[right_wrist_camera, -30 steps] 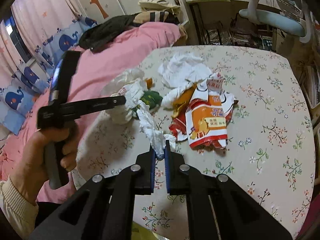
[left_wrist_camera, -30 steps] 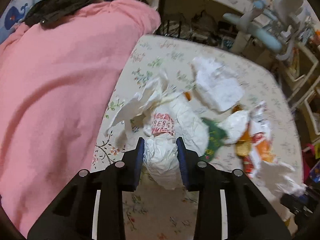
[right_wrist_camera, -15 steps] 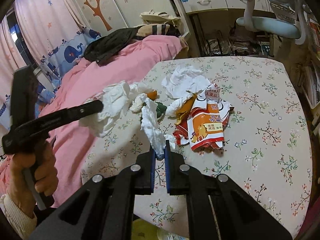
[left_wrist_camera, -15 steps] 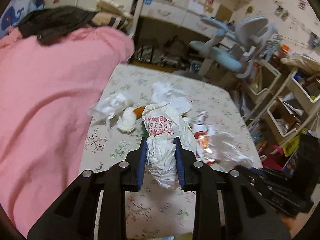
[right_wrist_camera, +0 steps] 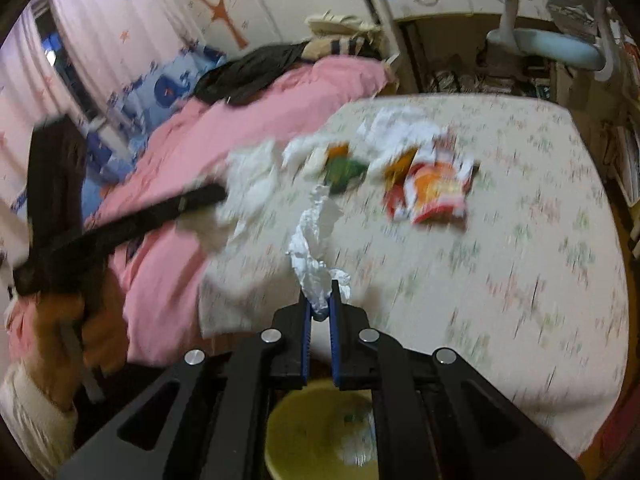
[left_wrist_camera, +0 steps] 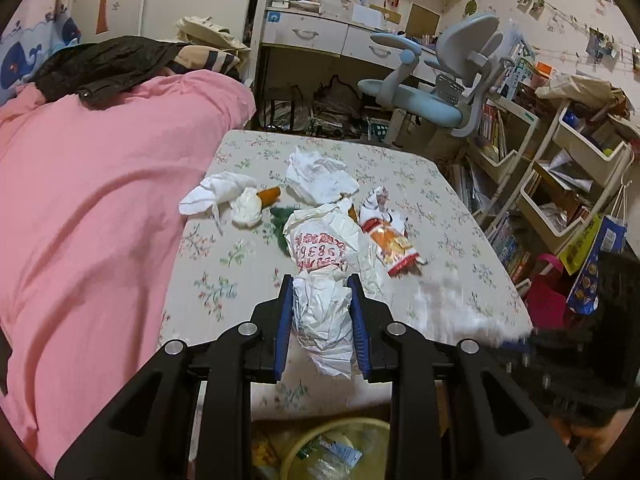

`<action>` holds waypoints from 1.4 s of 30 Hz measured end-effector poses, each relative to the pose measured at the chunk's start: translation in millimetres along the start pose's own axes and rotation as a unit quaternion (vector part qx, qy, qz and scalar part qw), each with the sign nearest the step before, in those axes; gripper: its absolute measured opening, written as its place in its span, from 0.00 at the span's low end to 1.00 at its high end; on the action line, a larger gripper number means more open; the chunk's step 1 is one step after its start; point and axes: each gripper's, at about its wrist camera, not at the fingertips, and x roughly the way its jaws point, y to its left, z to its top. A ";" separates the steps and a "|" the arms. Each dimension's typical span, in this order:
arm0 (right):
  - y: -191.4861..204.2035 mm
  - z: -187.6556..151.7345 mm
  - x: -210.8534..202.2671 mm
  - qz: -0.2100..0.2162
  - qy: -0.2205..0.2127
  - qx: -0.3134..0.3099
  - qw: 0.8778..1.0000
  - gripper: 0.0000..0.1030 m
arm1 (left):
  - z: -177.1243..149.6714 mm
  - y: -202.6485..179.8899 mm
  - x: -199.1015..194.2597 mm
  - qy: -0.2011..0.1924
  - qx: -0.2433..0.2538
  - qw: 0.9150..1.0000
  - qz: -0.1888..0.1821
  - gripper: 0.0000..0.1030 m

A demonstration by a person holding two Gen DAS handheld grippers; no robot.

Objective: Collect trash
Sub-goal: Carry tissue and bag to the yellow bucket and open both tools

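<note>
My left gripper (left_wrist_camera: 321, 285) is shut on a crumpled white wrapper with red print (left_wrist_camera: 323, 276), held above the near edge of the floral table (left_wrist_camera: 240, 248). My right gripper (right_wrist_camera: 319, 299) is shut on a twisted white tissue (right_wrist_camera: 310, 248), held above the table's near edge; the right wrist view is blurred. A yellow trash bin (right_wrist_camera: 320, 432) sits on the floor below both grippers and also shows in the left wrist view (left_wrist_camera: 336, 452). On the table lie white tissues (left_wrist_camera: 318, 176), an orange-red snack bag (left_wrist_camera: 390, 240) and a green scrap (right_wrist_camera: 342, 170).
A pink blanket on a bed (left_wrist_camera: 92, 200) borders the table on the left. A blue desk chair (left_wrist_camera: 432, 92), a desk and shelves with books and bins (left_wrist_camera: 560, 184) stand behind and to the right.
Both grippers have pulled back from the trash pile toward the table's near edge with their trash still held. The yellow bin has come into view below them.
</note>
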 end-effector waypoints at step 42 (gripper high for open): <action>-22.2 -54.2 -31.5 -0.081 -0.045 0.072 0.993 0.64 | -159.9 -71.8 -11.6 0.202 0.089 0.975 -0.014 0.43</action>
